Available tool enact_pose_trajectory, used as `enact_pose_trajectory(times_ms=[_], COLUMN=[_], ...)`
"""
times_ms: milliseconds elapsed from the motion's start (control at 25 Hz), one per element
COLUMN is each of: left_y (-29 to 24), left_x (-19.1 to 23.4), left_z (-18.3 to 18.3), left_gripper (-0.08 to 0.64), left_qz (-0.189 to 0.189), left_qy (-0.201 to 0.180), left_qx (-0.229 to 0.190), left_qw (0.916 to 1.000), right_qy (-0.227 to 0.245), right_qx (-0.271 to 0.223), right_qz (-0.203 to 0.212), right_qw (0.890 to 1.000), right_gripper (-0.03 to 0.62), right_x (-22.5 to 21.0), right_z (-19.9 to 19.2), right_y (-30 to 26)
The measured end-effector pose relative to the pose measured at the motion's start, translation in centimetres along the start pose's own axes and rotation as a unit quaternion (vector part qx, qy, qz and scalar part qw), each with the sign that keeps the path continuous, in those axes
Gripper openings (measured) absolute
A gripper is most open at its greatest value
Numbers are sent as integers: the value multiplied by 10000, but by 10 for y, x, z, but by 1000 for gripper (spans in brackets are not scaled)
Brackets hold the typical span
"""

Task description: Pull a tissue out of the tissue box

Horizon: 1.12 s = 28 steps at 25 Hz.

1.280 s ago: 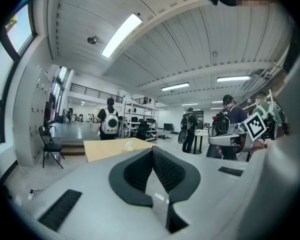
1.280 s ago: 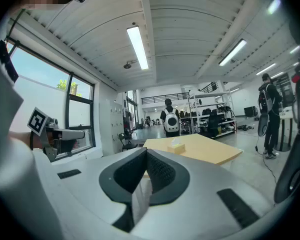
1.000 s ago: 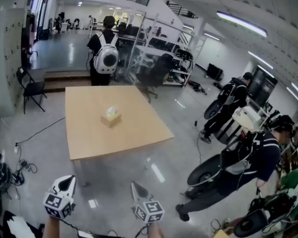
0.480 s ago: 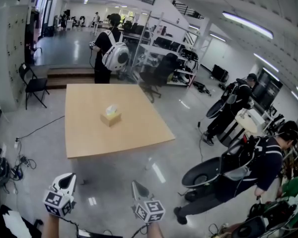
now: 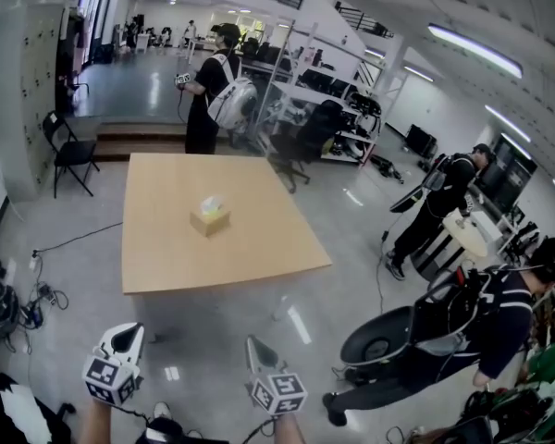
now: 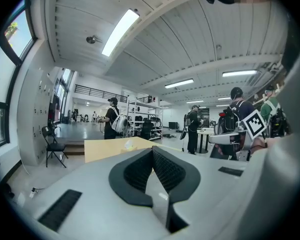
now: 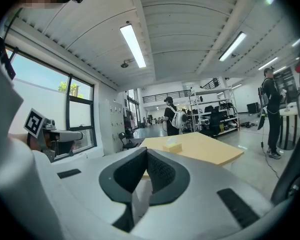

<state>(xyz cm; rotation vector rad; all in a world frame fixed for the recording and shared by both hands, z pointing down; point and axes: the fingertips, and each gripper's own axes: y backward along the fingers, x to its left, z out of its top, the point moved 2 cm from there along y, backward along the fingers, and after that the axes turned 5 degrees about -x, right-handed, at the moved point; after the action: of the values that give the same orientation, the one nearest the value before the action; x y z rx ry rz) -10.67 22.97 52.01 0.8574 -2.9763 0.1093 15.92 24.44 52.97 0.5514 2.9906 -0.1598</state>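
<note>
Tongs are held low and side by side, a gap between them, both aimed forward and nearly level. The left tongs (image 5: 129, 331) rise from the left hand (image 5: 94, 421) and the right tongs (image 5: 252, 343) from the right hand (image 5: 287, 427), only the wrists showing at the bottom edge of the head view. Each pair has its jaws pressed together at the tips, with nothing between them. Black-and-white square markers cover the left cube (image 5: 109, 380) and the right cube (image 5: 279, 394). The tissue box (image 5: 209, 220) lies well ahead of both tips, roughly in line with the gap between the two pairs. It sits near the middle of a table (image 5: 259, 248) and a tissue (image 5: 212, 203) stands out of its top. A person with a backpack (image 5: 213, 91) stands beyond the table's far edge. A chair (image 5: 70, 151) is far ahead and left of the left tongs.
</note>
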Motion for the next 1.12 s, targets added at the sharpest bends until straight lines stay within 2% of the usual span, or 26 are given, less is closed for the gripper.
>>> enact_pose_trajectory(times_ms=[520, 920, 1120], left_y=[-70, -131, -155], left_x=[50, 104, 128], left_z=[14, 20, 25], left_gripper=[8, 7, 8], left_qz=[-1, -192, -249], left_qy=[-51, -13, -33], left_qx=[-7, 5, 7], left_qw=[10000, 9998, 9997], right_qy=[4, -34, -33], right_qx=[-65, -91, -102], right_qz=[67, 92, -27], right_qw=[10000, 9999, 9999], right_gripper=[11, 11, 11], right_x=[-18, -25, -31], right_z=[7, 23, 30], right_y=[-83, -156, -183])
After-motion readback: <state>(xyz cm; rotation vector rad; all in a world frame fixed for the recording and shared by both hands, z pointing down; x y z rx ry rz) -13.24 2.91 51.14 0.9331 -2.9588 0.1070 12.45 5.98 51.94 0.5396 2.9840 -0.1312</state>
